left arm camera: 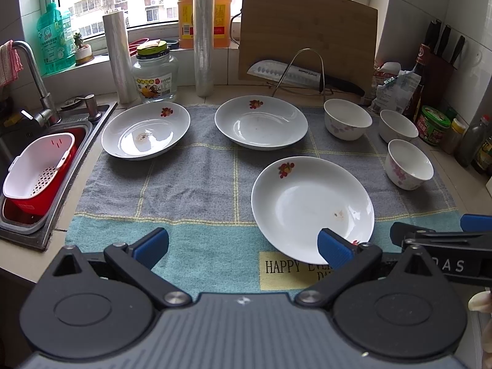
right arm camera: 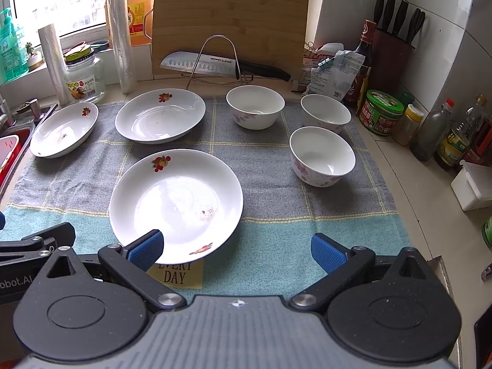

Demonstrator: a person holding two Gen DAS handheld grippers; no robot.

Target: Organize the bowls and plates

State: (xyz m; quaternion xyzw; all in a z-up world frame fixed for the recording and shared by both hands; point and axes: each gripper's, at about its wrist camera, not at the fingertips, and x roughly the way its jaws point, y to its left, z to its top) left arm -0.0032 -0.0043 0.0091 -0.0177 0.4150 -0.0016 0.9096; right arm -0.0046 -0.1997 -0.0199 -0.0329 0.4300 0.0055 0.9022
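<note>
Three white plates with a fruit print lie on a grey and teal towel (left arm camera: 190, 181): a near plate (left arm camera: 310, 203) (right arm camera: 175, 203), a far middle plate (left arm camera: 261, 121) (right arm camera: 160, 115) and a far left plate (left arm camera: 146, 129) (right arm camera: 63, 129). Three white bowls with pink flowers stand at the right: a back bowl (left arm camera: 347, 118) (right arm camera: 255, 110), a far right bowl (left arm camera: 398, 126) (right arm camera: 326, 113) and a near bowl (left arm camera: 410, 164) (right arm camera: 321, 155). My left gripper (left arm camera: 244, 244) is open over the towel's front, its right finger over the near plate's rim. My right gripper (right arm camera: 236, 247) is open too, its left finger over that rim.
A sink (left arm camera: 37, 166) with a red and white strainer basket (left arm camera: 40, 172) lies at the left. A cutting board (left arm camera: 307, 33), a knife on a wire rack (left arm camera: 295, 75), film rolls, a jar (left arm camera: 155, 73) and an oil jug stand behind. Bottles, a green tin (right arm camera: 382, 112) and a knife block (right arm camera: 393, 52) crowd the right.
</note>
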